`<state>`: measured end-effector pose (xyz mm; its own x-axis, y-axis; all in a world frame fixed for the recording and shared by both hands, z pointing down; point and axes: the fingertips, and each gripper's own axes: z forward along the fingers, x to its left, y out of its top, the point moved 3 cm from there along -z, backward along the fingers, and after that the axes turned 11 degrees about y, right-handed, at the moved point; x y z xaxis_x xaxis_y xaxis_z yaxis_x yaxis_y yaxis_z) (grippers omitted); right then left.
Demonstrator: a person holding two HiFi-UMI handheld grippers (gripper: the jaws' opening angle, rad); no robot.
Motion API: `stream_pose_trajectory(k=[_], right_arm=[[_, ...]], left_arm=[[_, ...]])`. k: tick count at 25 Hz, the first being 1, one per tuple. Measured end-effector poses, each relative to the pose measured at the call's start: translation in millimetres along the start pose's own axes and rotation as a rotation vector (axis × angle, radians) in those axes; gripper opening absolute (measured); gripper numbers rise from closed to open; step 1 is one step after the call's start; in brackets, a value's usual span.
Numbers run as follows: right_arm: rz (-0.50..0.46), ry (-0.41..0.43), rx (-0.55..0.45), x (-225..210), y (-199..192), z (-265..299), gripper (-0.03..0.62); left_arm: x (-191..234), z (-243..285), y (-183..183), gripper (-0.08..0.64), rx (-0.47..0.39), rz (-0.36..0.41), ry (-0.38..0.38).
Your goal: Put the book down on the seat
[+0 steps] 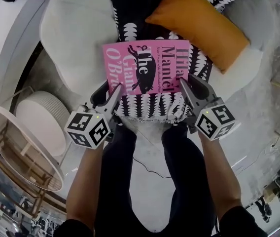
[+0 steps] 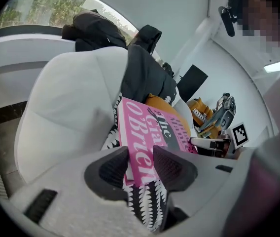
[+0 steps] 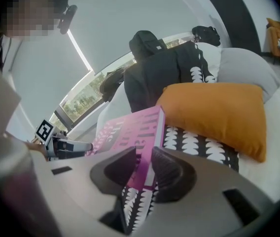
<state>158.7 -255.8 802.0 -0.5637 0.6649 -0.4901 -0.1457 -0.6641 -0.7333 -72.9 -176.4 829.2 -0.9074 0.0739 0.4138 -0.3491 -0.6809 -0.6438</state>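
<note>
while left tongs (image 2: 141, 154) and right tongs (image 3: 144, 159) pinch its near corners, pink book (image 1: 147, 65) shows black lettering.

book (image 1: 147, 68) corners behind left tongs (image 1: 111, 92), right tongs (image 1: 188, 86)

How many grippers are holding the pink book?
2. The left gripper pinches the pink paperback book at its near left corner, and the right gripper pinches its near right corner. Both show clearly; no others are in view.
</note>
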Motion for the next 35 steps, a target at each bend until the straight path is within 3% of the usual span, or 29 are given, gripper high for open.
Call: stream_pose_trajectory(k=[17,35], right_arm=[[-0.047,-0.013,-0.027,-28.6,-25.5,14.4,0.104],[-0.068,-0.034,0.036,-56.4,-53.8,38.7,0.105]], left_arm=[[8.3,36.2,-15.3,0.173,-0.039,0.063,-0.006],[22.2,67.1,-37.6,0.173,-0.027,0.156,0.033]])
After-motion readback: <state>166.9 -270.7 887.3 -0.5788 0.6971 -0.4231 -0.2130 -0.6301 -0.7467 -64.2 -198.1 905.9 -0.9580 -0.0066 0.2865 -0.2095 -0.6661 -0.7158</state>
